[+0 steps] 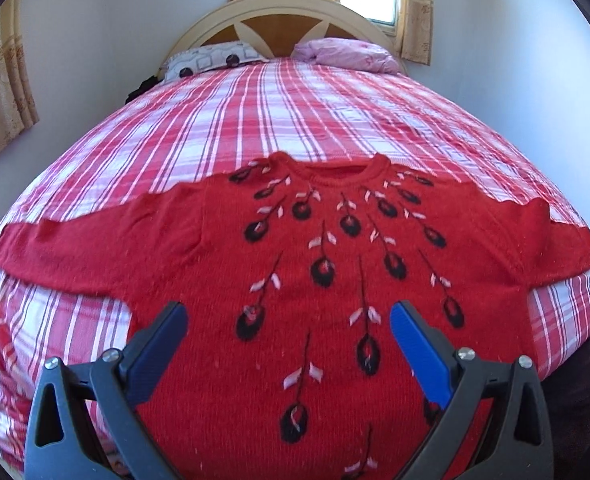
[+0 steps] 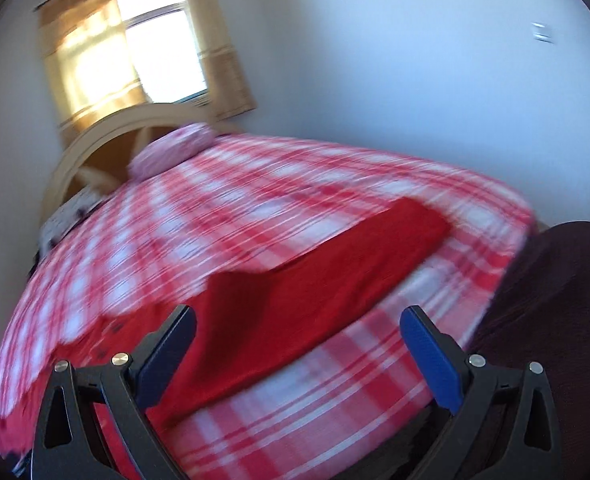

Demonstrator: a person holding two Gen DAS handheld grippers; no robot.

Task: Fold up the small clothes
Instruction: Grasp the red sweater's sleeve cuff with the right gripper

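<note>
Red-and-white checked bed cover [image 1: 295, 112] carries a red knitted sweater with black embroidered motifs [image 1: 335, 280], laid flat, sleeves spread; no fold is judged made; left hand-held gripper [image 1: 287, 316] and right hand-held gripper [image 2: 297, 320] are held apart, empty.

One red sweater [image 1: 223, 264] lies spread on one bed with a red-and-white plaid cover [image 1: 279, 112], both sleeves extended. Two pillows rest at the head edge: one white patterned [image 1: 211, 58], one pink [image 1: 347, 54]. One arched headboard [image 1: 283, 20]. Two grippers, the left gripper [image 1: 287, 320] and right gripper [image 2: 298, 324], each with two spread fingers.
</note>
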